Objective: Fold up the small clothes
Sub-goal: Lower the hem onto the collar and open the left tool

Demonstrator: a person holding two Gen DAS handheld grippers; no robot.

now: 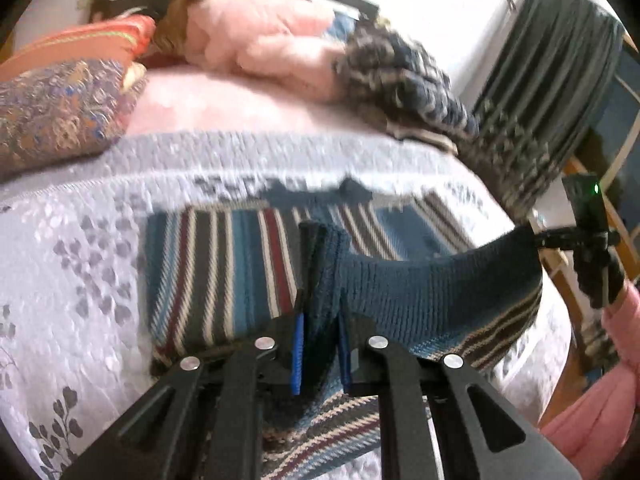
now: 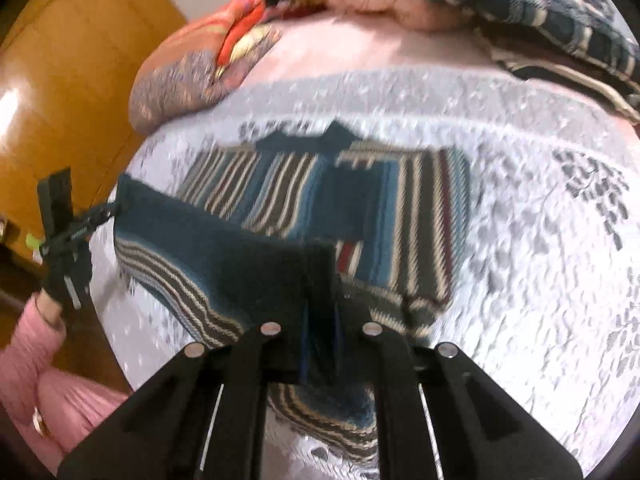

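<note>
Both my grippers are clamped on the same garment: a small striped knit sweater (image 1: 224,272) in teal, dark grey, cream and maroon, lying on a white bedspread (image 1: 80,264) printed with grey leaf sprigs.

Left gripper (image 1: 320,320): blue-padded fingers (image 1: 297,354) pinched on a bunched fold of the teal ribbed hem. From there the hem stretches taut, lifted off the bed, to the right gripper (image 1: 556,240), which nips its far corner. A pink sleeve (image 1: 600,400) shows behind it.

Right wrist view: right gripper (image 2: 320,320) closed on the dark knit edge; left gripper (image 2: 96,216) holds the other end. The sweater's body and navy collar lie flat further up the bed.

Beyond: a paisley pillow (image 1: 60,116), an orange striped cushion (image 1: 80,44), a pink fluffy blanket (image 1: 260,40), a dark plaid blanket (image 2: 540,8). Wooden wardrobe (image 2: 72,80) at left.

No readable writing or labels; both views are motion-blurred.
</note>
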